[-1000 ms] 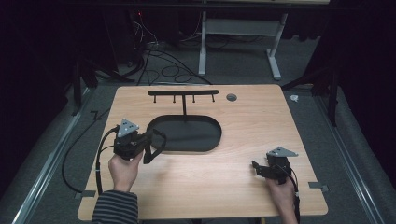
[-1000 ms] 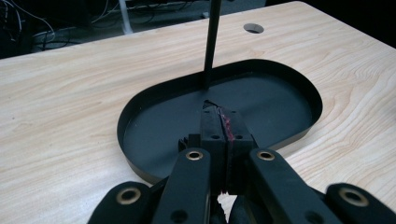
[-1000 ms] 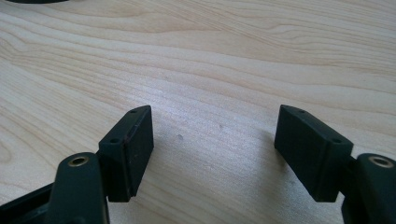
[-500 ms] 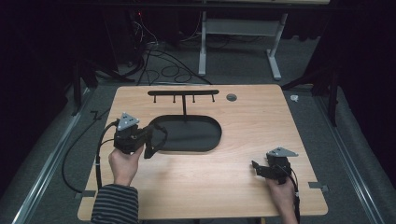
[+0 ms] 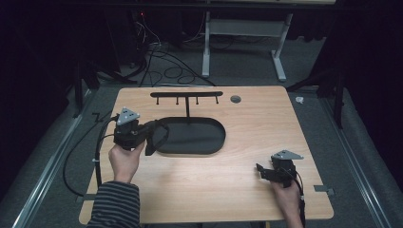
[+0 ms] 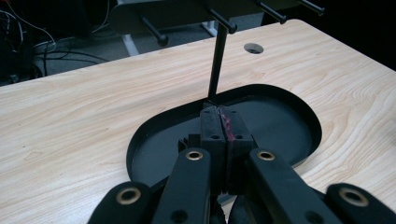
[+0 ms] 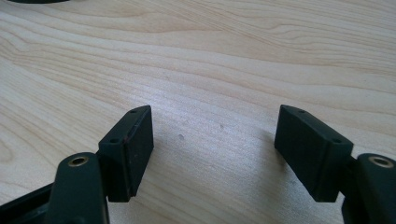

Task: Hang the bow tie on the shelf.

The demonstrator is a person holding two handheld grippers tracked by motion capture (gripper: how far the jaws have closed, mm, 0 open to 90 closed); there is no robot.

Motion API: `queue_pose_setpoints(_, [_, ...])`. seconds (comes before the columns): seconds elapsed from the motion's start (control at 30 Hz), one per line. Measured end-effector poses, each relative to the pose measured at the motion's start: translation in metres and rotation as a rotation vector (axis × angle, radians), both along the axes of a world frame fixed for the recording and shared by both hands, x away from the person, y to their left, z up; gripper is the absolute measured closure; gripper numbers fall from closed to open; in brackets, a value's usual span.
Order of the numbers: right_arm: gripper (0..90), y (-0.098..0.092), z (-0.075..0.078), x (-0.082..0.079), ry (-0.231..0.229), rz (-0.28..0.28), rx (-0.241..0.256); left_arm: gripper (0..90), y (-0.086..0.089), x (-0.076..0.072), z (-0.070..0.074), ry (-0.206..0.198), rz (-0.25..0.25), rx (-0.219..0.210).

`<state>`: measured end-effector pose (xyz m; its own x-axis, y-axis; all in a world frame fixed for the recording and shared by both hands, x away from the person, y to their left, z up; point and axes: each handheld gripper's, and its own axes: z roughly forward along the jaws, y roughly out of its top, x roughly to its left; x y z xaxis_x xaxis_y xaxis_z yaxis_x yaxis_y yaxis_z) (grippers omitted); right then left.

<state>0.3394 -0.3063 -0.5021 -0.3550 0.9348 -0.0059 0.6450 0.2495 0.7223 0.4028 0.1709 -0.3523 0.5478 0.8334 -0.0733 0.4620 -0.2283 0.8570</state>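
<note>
Table (image 5: 247, 156) of pale wood carries a black oval tray (image 5: 199, 137) with a pegged rack (image 5: 186, 95) rising behind it in the high view; the left gripper (image 5: 159, 135) hangs at the tray's left rim, the right gripper (image 5: 261, 170) near the front right corner. Left gripper view: jaws pressed together over the tray, seemingly with nothing between. Right gripper view: jaws wide apart above bare wood.

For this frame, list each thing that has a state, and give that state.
left gripper: fingers shut, nothing between them, over the tray's left end
right gripper: fingers open, empty, low over bare wood
black oval tray: empty, flat on the table
peg rack: upright, nothing hanging on its pegs
</note>
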Motion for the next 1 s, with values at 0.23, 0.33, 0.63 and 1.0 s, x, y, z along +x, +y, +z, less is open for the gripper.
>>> queue_pose_setpoints(0.23, [29.5,0.000,0.000,0.000,0.001,0.000,0.000,89.2,-0.002,0.005,0.007,-0.003,0.011,0.004])
queue_pose_setpoints(0.33, [29.4,0.000,0.000,0.000,0.000,0.001,0.001,89.1,-0.004,0.007,0.010,-0.005,0.011,0.009])
queue_pose_setpoints(0.63, [29.4,0.000,0.000,0.000,0.000,0.002,0.001,88.6,-0.006,0.016,0.016,-0.006,0.013,0.030])
queue_pose_setpoints(1.0, [29.4,0.000,0.000,0.000,0.000,0.001,0.002,89.0,-0.007,0.025,0.025,-0.021,0.025,0.030])
